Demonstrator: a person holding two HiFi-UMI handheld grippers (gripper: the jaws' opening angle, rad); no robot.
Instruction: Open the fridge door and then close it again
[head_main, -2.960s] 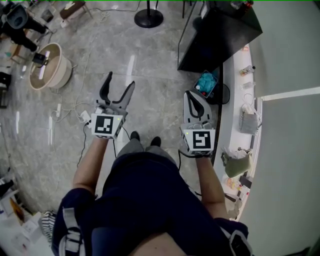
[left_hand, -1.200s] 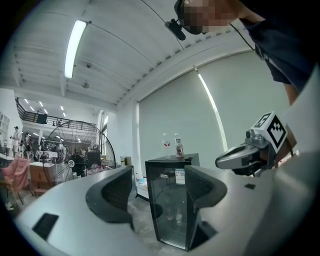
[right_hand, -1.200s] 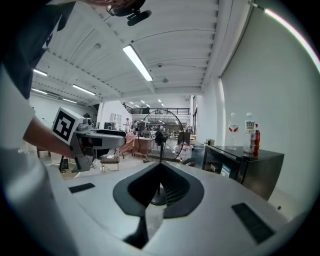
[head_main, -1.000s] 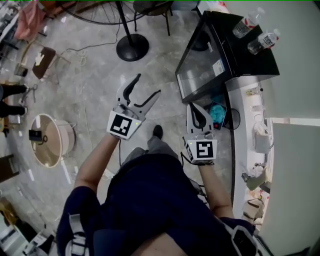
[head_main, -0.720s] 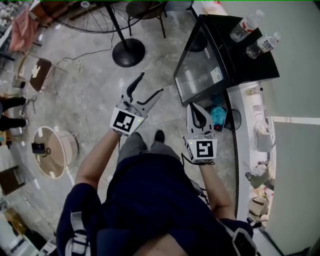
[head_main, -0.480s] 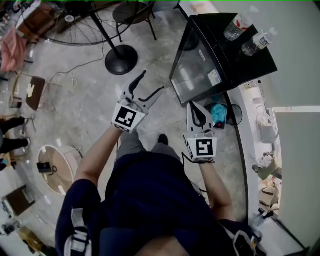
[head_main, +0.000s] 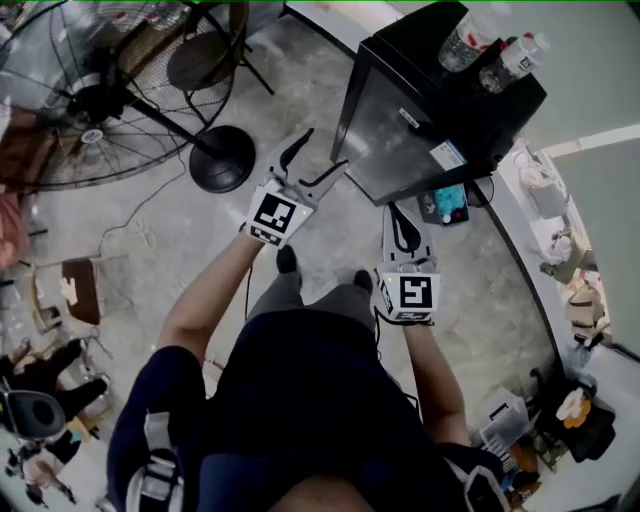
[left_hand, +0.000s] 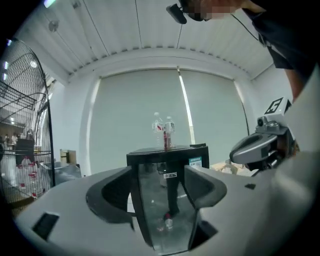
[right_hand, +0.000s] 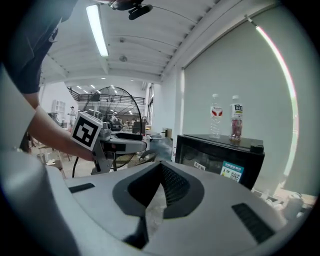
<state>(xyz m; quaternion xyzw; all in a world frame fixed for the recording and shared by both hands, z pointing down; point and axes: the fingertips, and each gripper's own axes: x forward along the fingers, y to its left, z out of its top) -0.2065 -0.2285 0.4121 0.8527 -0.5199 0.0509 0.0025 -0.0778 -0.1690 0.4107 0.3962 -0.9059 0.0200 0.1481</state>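
Door shut, task not yet begun.

**Fridge** (head_main: 430, 100): upper right of the head view, on the floor, just beyond both grippers. Two bottles (head_main: 485, 50) stand on its black top. The glass door (head_main: 380, 140) lies flush with the body and faces the lower left of the frame, toward the person. Both gripper views show the cabinet upright, so its long axis is vertical. I cannot tell which side carries the hinge; no handle is visible.

**Left gripper** (head_main: 322, 152): upper centre of the head view, jaws spread wide with nothing between them. Its own view frames the fridge in the gap, well short of contact. Judgement: it is held open and aimed at the door because it is the working tool, ready to take a door edge.

**Right gripper** (head_main: 398, 212): right of centre, below the fridge's lower corner. Jaws pressed together, empty, tilted slightly down. Its view has the fridge off in the right half, not on the jaw line. Judgement: parked shut and aside, to stay out of the door's swing.

**Fan** (head_main: 90, 100): upper left, well apart.
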